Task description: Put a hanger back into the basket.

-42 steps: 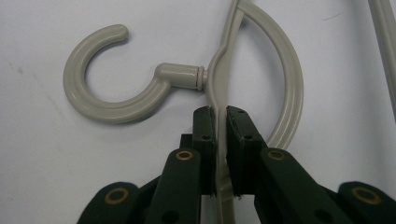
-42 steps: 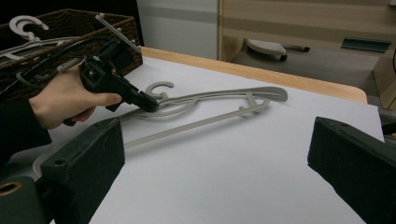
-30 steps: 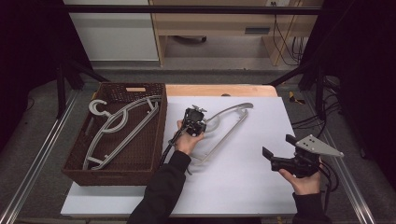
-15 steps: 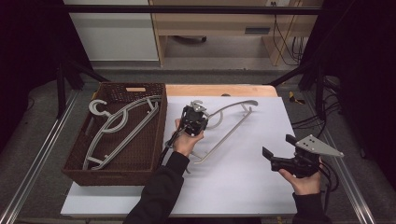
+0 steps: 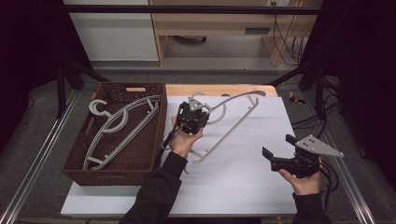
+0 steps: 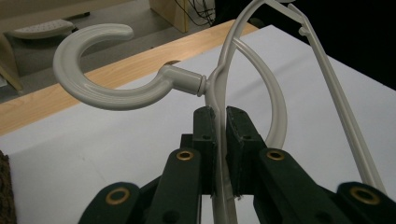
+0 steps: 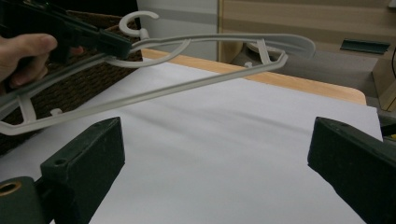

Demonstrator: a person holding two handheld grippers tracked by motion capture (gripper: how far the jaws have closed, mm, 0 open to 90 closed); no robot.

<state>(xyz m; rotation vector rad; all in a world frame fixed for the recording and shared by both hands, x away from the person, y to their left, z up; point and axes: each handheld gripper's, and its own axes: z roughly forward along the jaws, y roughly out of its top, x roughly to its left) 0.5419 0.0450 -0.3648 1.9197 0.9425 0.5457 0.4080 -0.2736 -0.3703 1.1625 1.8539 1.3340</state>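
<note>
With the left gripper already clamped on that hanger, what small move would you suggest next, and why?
Probably carry the hanger leftward over the basket. The left gripper is shut on its neck just below the hook, it looks raised off the table, and another hanger already lies in the basket. The right gripper waits open.

Bare white table (image 5: 243, 177) lies open between the held hanger (image 5: 233, 122) and the right gripper (image 5: 279, 150); the basket (image 5: 156, 135) walls the left, seemingly holding 1 hanger.

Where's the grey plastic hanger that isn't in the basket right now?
In the high view the grey plastic hanger is mid-table, clamped near its hook by the left gripper, just right of the brown wicker basket.
</note>
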